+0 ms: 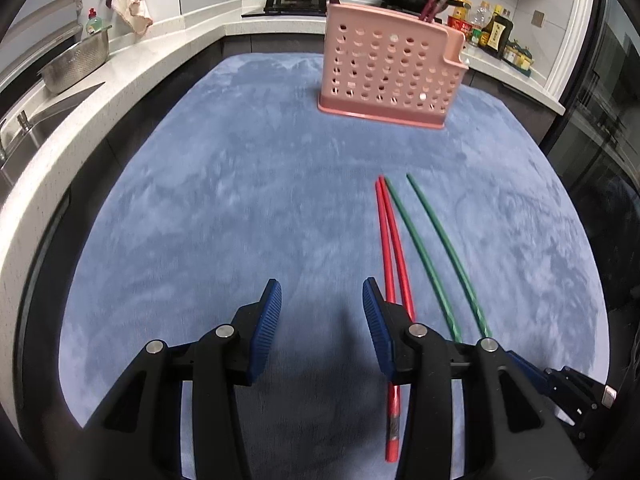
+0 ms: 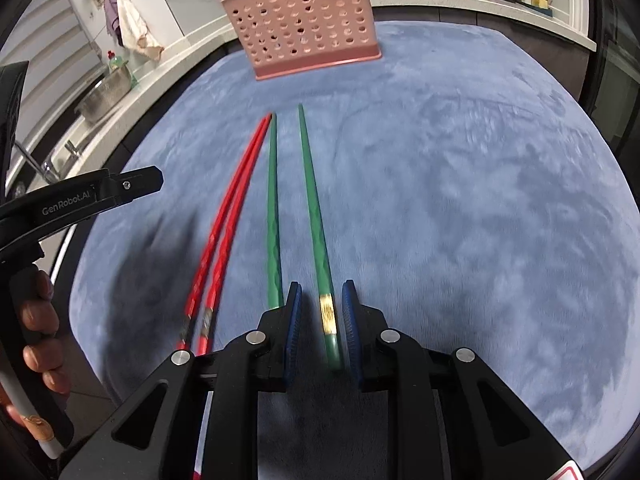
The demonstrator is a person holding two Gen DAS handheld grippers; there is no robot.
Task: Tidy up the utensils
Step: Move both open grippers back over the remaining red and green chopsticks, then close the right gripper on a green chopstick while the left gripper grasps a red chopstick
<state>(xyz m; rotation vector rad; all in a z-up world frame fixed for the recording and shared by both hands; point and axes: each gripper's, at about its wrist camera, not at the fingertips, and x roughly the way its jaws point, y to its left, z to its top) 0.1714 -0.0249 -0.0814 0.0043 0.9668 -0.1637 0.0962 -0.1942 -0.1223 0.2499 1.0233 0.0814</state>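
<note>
left tongs [image 1: 322, 304]: jaws parted, empty, over blue cloth on desk [image 1: 224, 200], red chopsticks [image 1: 387, 240] just right of them | right tongs [image 2: 318, 300]: narrow gap, one green chopstick [image 2: 316, 216] between pads, untouched; other green chopstick [image 2: 273, 208] just outside | pink perforated holder [image 1: 390, 68]: upright near desk's far edge

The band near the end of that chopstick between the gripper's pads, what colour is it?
Gold, on a green chopstick; the right wrist view shows it best.
</note>
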